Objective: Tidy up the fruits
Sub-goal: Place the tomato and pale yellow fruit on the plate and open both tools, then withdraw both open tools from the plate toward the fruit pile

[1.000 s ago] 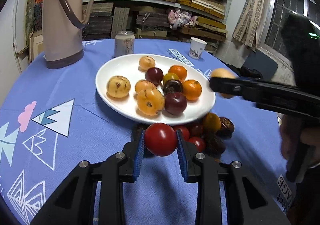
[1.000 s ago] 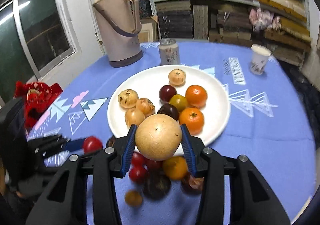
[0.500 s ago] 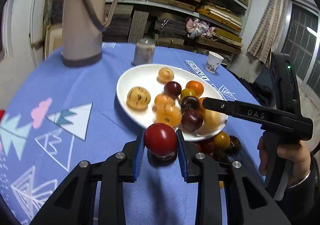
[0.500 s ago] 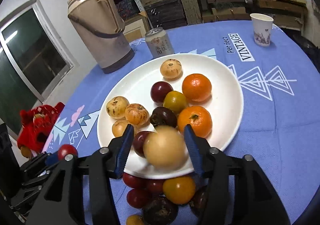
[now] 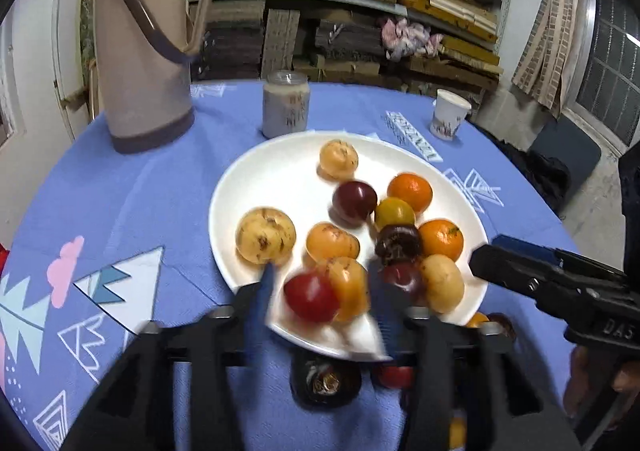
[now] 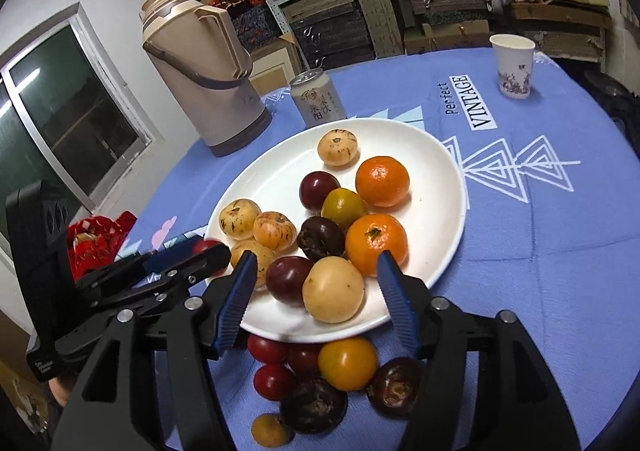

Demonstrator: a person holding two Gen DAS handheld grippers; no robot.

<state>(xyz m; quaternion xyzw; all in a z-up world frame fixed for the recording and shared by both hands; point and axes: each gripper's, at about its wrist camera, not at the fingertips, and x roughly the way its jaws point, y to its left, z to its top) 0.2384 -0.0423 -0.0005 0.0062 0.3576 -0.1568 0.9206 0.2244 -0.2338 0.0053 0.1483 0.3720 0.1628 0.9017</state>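
White and shallow, the one plate (image 6: 432,179) sits mid-counter (image 6: 540,231) on a blue cloth and carries eleven fruits: two oranges (image 6: 383,181), two dark red plums (image 6: 319,190), four speckled yellow-orange ones (image 6: 337,147), one yellow-green (image 6: 344,209), one wrinkled dark brown (image 6: 322,238), and one smooth pale round fruit (image 6: 334,289) at the near rim. The right tool (image 6: 316,259) is spread wide around that pale fruit, with clear gaps on both sides, and grips nothing. Seven more fruits lie loose on the cloth just in front of the plate: three small red (image 6: 275,381), one yellow-orange (image 6: 348,363), two dark shrivelled (image 6: 314,405) and one small brownish-yellow (image 6: 270,429). The left tool (image 5: 320,283) is motion-blurred at the plate's near-left edge, its jaws set wider than the single glossy red tomato (image 5: 310,299) between them; whether either jaw touches it cannot be told. At the back stand one beige thermos (image 6: 208,91), one can (image 6: 318,99) just behind the plate, and one paper cup (image 6: 514,65) well apart to the right.
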